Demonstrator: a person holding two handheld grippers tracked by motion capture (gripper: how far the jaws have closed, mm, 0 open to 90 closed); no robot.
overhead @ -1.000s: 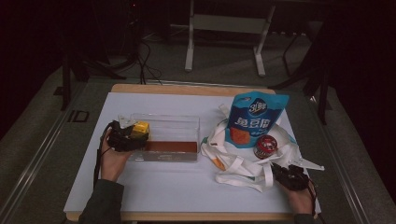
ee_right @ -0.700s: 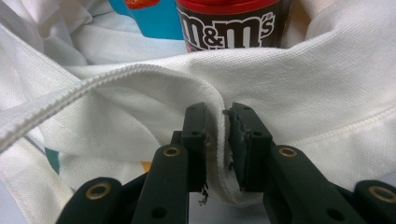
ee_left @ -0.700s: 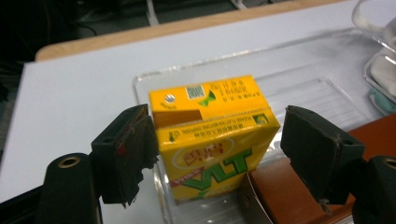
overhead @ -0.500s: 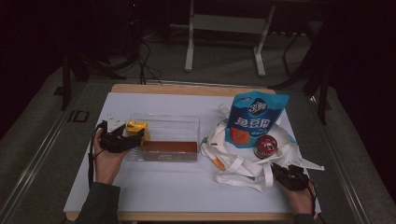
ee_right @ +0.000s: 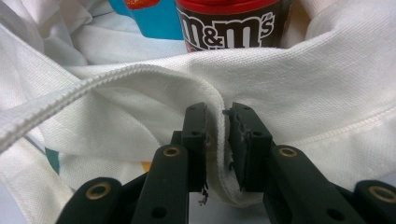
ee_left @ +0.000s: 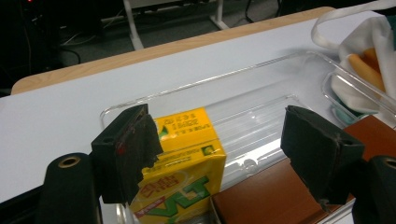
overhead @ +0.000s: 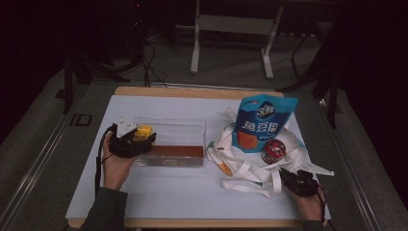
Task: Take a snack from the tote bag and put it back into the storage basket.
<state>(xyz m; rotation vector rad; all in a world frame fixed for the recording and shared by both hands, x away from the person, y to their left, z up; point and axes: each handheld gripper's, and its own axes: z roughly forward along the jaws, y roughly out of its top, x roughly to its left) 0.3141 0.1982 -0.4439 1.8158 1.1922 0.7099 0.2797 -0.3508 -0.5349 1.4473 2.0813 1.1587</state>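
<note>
Here, a yellow juice carton [ee_left: 180,163] — green lettering, upright — inside the clear bin [ee_left: 261,84].

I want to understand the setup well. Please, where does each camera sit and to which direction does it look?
High view: above the person's side, looking forward and down on the table; both forearms enter from below.
Left gripper view: rides the left gripper, looking between open fingers at the yellow carton in the clear tray.
Right gripper view: rides the right gripper, fingers pinching the white bag, M&M's tub behind.
Shared: the high view also shows carton, tray, bag and tub.
</note>
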